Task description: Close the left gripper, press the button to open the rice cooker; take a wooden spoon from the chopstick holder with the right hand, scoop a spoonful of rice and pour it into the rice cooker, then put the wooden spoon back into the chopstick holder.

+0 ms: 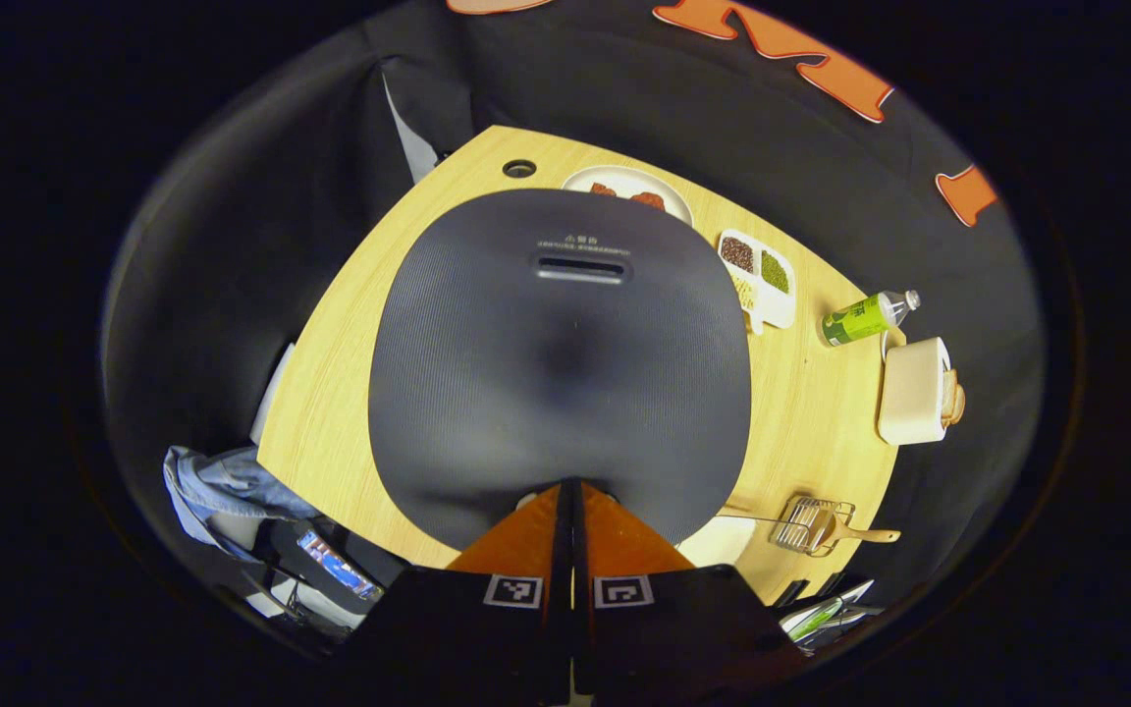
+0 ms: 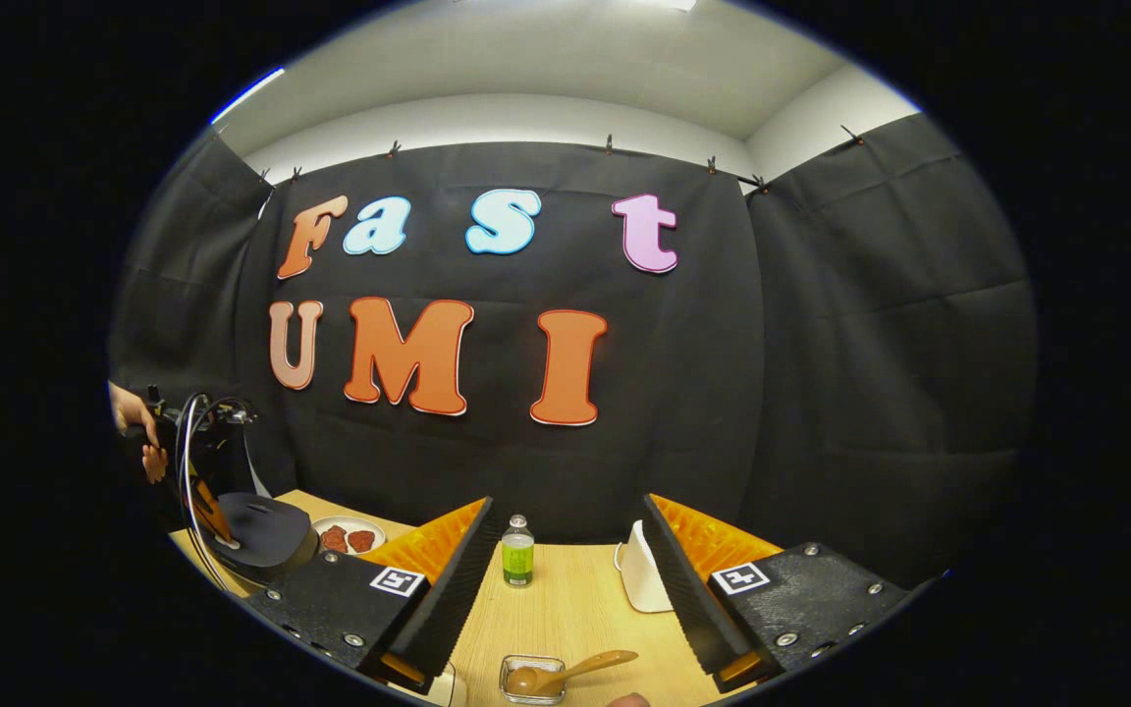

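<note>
Left claw (image 1: 566, 520) together, fingers meeting along one seam, nothing between them. Pointed straight down over the cooker (image 1: 556, 363), lid closed, dark dome spread from 9 to 3 o'clock ahead of the tips. Tips sat at the lid's 6 o'clock edge; pale patch just under them at 6 (image 1: 526, 503), probably the front panel with the button, though too hidden to confirm. Key relation, by judgement: button lay directly below and slightly ahead of the tips, so a short downward push along the claw's own axis should do it. Risk: tips landing on lid rim rather than button.

From the right gripper view, left claw (image 2: 222, 535) seen at 9 o'clock, tips down at the cooker (image 2: 266, 530), a hand (image 2: 138, 432) on its grip.

Right claw (image 2: 565, 579) apart, wide, gripping nothing, level above the bench (image 2: 565, 609). Spoon (image 2: 565, 674) at 6 o'clock, just below and between the fingers, bowl resting in the holder (image 2: 532, 679), handle running out toward 3 o'clock, slightly raised. Long axis roughly across the finger gap, so a wrist turn probably needed before pinching the handle. Right claw far nearer the spoon than the left.

Grain tray (image 1: 758, 277) at 1 o'clock past the cooker in the left gripper view, well apart from the holder (image 1: 809, 523) at 4.
</note>
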Action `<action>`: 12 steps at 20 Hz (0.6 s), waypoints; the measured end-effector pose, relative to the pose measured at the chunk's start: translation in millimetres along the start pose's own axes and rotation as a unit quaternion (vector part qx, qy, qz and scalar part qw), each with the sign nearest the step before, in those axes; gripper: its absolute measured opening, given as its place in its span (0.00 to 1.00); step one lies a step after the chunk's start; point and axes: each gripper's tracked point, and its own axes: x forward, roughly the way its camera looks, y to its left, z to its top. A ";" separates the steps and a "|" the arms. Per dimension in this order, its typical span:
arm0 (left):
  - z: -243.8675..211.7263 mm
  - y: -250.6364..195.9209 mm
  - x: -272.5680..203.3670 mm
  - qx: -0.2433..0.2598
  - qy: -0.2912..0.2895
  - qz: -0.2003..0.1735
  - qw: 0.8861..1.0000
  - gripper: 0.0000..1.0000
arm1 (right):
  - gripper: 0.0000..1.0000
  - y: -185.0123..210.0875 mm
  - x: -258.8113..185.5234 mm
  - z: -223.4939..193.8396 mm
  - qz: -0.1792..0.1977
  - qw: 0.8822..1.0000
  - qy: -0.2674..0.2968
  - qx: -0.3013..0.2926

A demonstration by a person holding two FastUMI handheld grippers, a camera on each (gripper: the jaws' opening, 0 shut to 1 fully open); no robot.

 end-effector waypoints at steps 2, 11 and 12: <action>-0.4 0.9 4.1 -0.004 0.018 0.000 1.000 0.06 | 0.91 2.4 3.4 -5.7 0.001 1.000 0.009 0.003; -1.1 3.8 -0.7 0.019 0.004 -0.049 0.999 0.07 | 0.91 11.3 8.9 -49.7 0.030 0.995 0.087 0.024; -1.2 1.5 -3.3 0.016 -0.007 -0.053 0.998 0.06 | 0.91 14.4 7.2 -54.8 0.037 0.994 0.098 0.028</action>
